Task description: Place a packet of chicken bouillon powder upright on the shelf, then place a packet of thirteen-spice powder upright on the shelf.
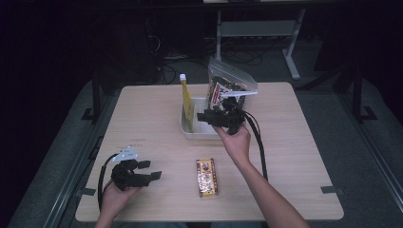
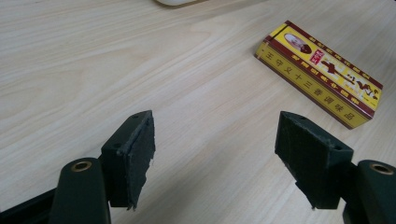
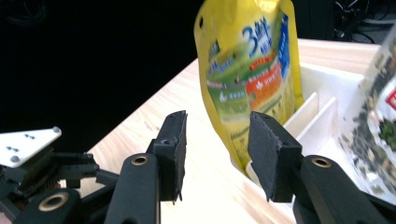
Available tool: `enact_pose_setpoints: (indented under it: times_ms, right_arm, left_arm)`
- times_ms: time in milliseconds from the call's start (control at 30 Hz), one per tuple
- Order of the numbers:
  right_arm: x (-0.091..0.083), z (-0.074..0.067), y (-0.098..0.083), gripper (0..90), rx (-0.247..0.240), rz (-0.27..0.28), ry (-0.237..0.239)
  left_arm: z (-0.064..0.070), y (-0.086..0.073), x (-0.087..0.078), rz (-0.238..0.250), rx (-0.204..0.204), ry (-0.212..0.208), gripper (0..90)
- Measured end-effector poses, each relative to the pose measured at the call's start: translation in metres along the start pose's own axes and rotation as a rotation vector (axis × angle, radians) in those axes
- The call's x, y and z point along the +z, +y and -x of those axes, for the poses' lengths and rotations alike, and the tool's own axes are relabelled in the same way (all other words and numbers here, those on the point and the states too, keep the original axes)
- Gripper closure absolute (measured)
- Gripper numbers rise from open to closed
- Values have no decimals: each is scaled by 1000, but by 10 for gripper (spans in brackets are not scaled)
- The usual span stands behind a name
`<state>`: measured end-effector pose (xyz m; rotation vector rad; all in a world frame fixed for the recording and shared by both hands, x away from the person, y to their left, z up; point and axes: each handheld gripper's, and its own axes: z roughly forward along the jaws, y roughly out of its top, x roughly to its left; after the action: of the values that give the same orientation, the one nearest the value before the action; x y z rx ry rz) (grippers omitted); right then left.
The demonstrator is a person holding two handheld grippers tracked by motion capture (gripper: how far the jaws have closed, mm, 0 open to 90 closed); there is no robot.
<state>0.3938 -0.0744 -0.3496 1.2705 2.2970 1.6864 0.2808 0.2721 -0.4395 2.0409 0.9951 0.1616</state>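
High view, pale wood table (image 1: 142,114), grey floor (image 1: 375,142), dark room

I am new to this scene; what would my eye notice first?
First the tall yellow plastic pouch, upright in the white divided tray at the table's middle, beside a clear zip bag. The right gripper hovers open near it. A yellow-and-red printed box lies flat nearer the person.

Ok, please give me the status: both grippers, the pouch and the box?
Left gripper open, empty, low over table. Right gripper open beside yellow pouch, not gripping; pouch upright in white tray. Red-yellow box flat on table, nothing in the way.
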Motion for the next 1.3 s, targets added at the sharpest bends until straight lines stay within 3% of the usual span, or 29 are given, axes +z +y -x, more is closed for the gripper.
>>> enact_pose_setpoints:
  times_ms: [733, 933, 1300]
  right_arm:
    - [-20, 21, -38, 528, 24, -60, -5]
    - [-25, 22, -45, 516, 29, -75, 0]
    - [-31, 18, -63, 510, -7, -130, 15]
  left_arm:
    - [21, 4, 11, -3, 48, -28, 268]
    - [24, 5, 12, -4, 52, -31, 267]
    - [36, 8, 19, -9, 73, -51, 258]
